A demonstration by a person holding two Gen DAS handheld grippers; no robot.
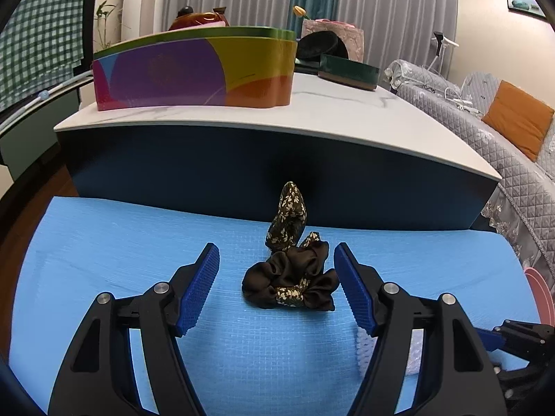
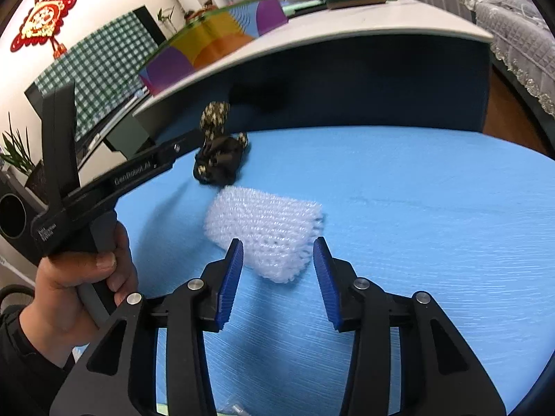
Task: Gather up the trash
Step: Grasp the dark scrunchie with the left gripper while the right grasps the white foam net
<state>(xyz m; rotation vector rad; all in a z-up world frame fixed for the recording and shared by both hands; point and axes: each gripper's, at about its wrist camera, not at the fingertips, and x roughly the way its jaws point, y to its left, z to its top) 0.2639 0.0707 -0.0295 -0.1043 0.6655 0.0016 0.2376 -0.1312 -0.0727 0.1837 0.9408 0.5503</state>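
Note:
A dark brown scrunchie with a floral-print tail [image 1: 291, 277] lies on the blue mat [image 1: 104, 260]. My left gripper [image 1: 277, 284] is open, its blue pads on either side of the scrunchie, not touching it. In the right wrist view the scrunchie [image 2: 218, 163] lies further back, and a white foam net sleeve [image 2: 267, 225] lies on the mat [image 2: 416, 208]. My right gripper [image 2: 277, 277] is open, its pads just short of the sleeve's near end. The left gripper's body [image 2: 138, 173] shows at the left, held by a hand.
A white-topped dark cabinet [image 1: 277, 159] stands behind the mat, with a colourful tin box [image 1: 194, 69] and a green box [image 1: 347, 69] on it. A grey quilted sofa [image 1: 503, 131] with an orange cushion is at right. A pink object [image 1: 541, 294] sits at the mat's right edge.

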